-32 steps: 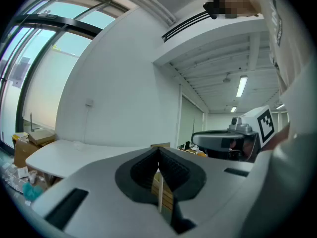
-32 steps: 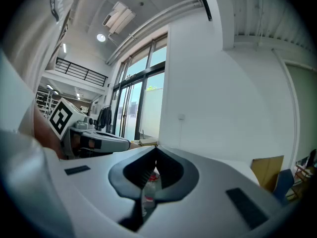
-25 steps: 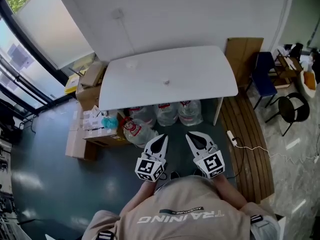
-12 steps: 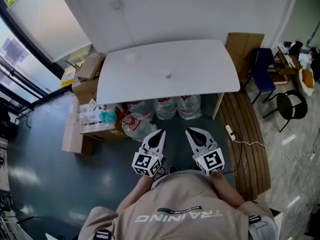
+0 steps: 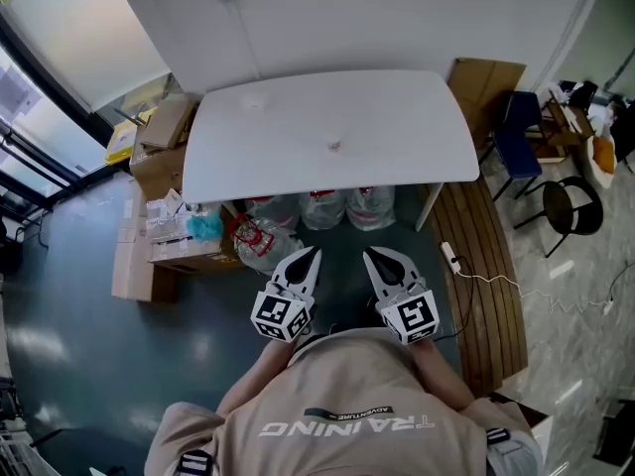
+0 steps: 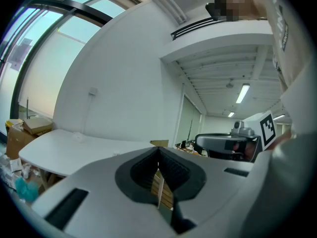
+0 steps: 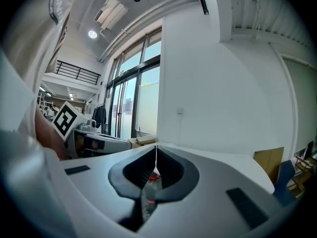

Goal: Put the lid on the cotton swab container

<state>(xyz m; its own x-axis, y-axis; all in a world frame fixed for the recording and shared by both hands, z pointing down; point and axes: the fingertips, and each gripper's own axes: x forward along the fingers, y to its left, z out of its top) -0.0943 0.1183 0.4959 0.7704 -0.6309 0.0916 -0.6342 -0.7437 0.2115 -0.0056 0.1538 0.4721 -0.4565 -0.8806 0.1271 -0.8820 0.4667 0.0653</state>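
Note:
A white table [image 5: 397, 127] stands ahead of me, some way off. On it I see a small object [image 5: 334, 147] near the middle and a faint pale round thing [image 5: 255, 102] at the far left; both are too small to identify. My left gripper [image 5: 312, 253] and right gripper [image 5: 369, 253] are held close to my body over the dark floor, short of the table's near edge. Both are shut, with nothing between the jaws. In the left gripper view the table [image 6: 64, 150] lies beyond the left gripper [image 6: 158, 156]. The right gripper [image 7: 156, 150] shows water bottles past its tips.
Large water bottles [image 5: 322, 208] sit under the table. Cardboard boxes [image 5: 159, 137] are stacked at its left end. A power strip [image 5: 448, 258] with a cable lies on the wooden flooring [image 5: 491, 286] at right. Chairs [image 5: 571, 206] stand at the far right, and windows run along the left.
The head view has drifted, so the table sits slightly higher and larger in frame. Both grippers stay shut in front of my body, a little higher in the picture.

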